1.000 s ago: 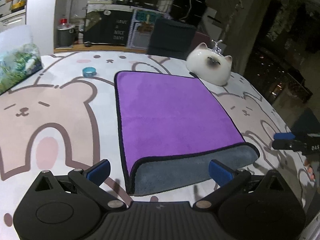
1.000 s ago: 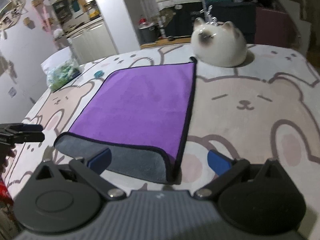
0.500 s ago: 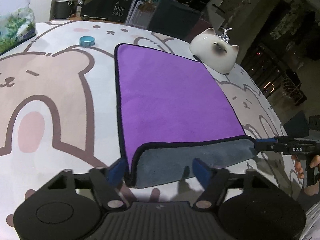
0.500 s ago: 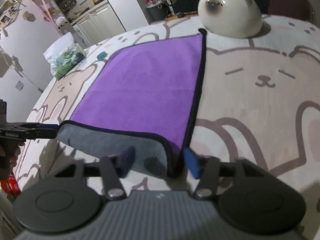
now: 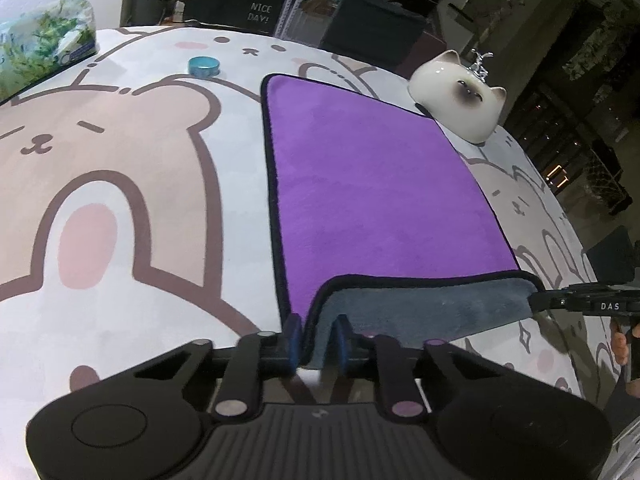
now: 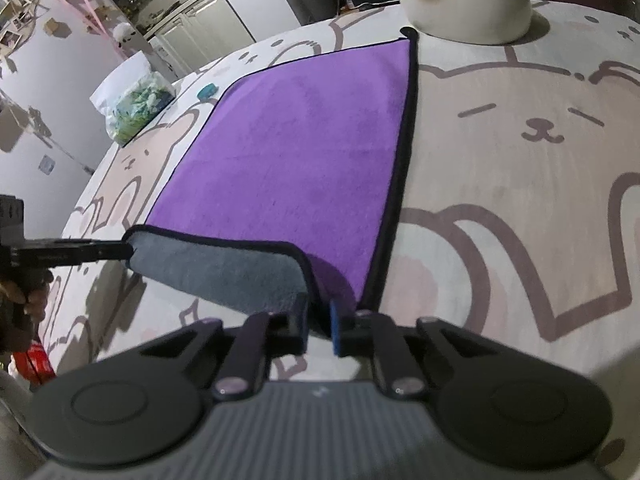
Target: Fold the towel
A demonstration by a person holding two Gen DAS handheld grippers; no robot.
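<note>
Laid flat on the bear-print tablecloth (image 5: 120,208), purple side up: towel (image 5: 372,184), far right corner just beside the cat figurine (image 5: 460,100), which serves as landmark here. Far left of the cat, at the cloth's edge: a bag with green print (image 5: 44,48). Nearer the cat, a small blue ring (image 5: 204,67), well apart from the towel's far left corner.

At the near edge, opposite the cat: grey underside turned up in a narrow strip. Left gripper (image 5: 317,338) pinched closed on the near left corner. Right gripper (image 6: 318,326) likewise clamped on the near right corner, cloth visibly caught between blue pads (image 6: 334,330).

Judged barely begun: both corners secured and slightly raised, nothing yet folded. Left to do: carrying the near edge toward the cat, laying it on the far edge, releasing, perhaps folding once more.
</note>
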